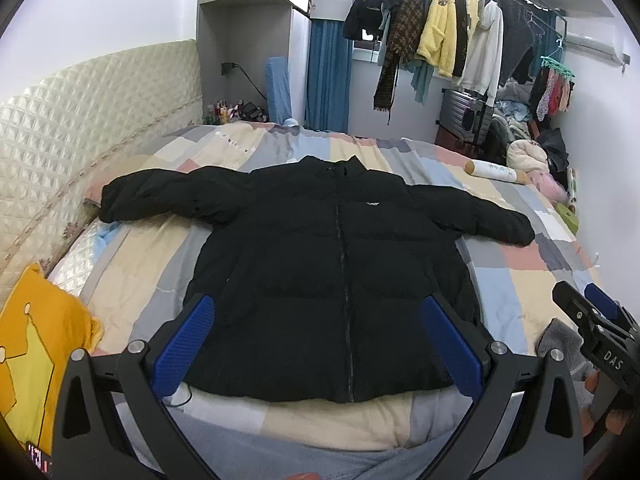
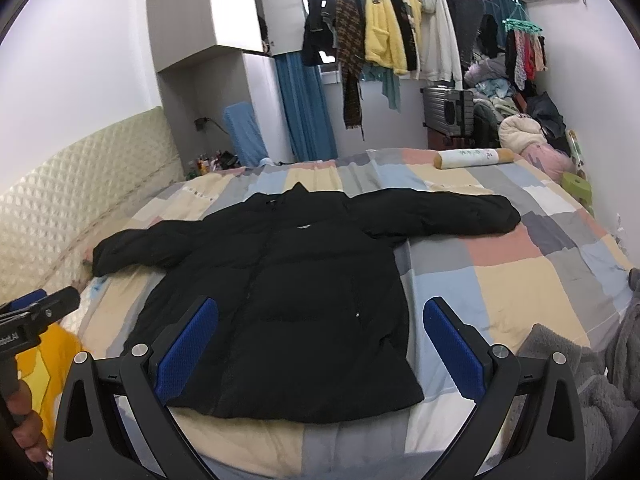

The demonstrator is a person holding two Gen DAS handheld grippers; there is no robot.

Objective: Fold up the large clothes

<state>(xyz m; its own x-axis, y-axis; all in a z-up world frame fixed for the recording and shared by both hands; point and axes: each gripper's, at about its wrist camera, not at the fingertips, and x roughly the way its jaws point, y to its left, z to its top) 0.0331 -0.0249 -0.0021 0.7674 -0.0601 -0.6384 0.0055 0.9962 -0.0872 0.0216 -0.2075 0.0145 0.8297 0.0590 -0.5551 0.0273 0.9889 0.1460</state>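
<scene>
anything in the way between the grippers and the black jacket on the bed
Nothing visible. The black jacket lies spread flat on the patchwork quilt, front up and sleeves out. The left gripper and right gripper both hang over its hem with jaws open, nothing between them and the fabric.

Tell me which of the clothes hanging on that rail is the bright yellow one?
The fluffy yellow jacket, hanging between a brown checked scarf and a white hoodie; nothing else hanging there is as bright.
</scene>
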